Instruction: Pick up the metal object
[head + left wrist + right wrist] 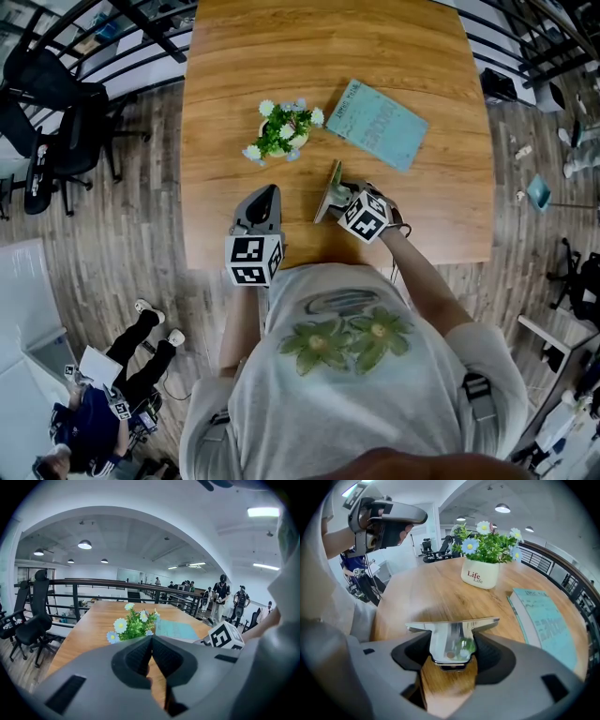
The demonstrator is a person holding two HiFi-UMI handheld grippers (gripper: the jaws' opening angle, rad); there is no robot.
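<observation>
The right claw [452,645] is clamping the one metal piece [451,634] between its pads, which are pressing on the two sides of the piece's narrow tongue. The wide, shiny flange is sticking out past the tips. In the head view the metal piece [329,190] is standing on edge at the tip of the right claw [339,194], over the near middle of the counter [225,103]. Whether its lower edge is touching the wood cannot be told.

The left claw [151,641] is holding nothing, with its two pads meeting in a closed line. The head view shows the left claw [265,200] hovering just beside the right one, near the counter's front edge.

That makes two claws and one metal piece. Beyond them, one white flower pot [480,575] with blue and white daisies is sitting near the middle of the counter. One teal book [377,124] is lying flat to its right, apart from it.

The counter is bare, warm-toned wood with rounded corners. Around it, a grey plank floor [141,244] is showing, a black railing [112,28] is running behind, and two black office chairs [66,131] are standing off to the left. Round ceiling lamps [85,544] are glowing overhead, and several people [222,592] are standing far off by the railing.
</observation>
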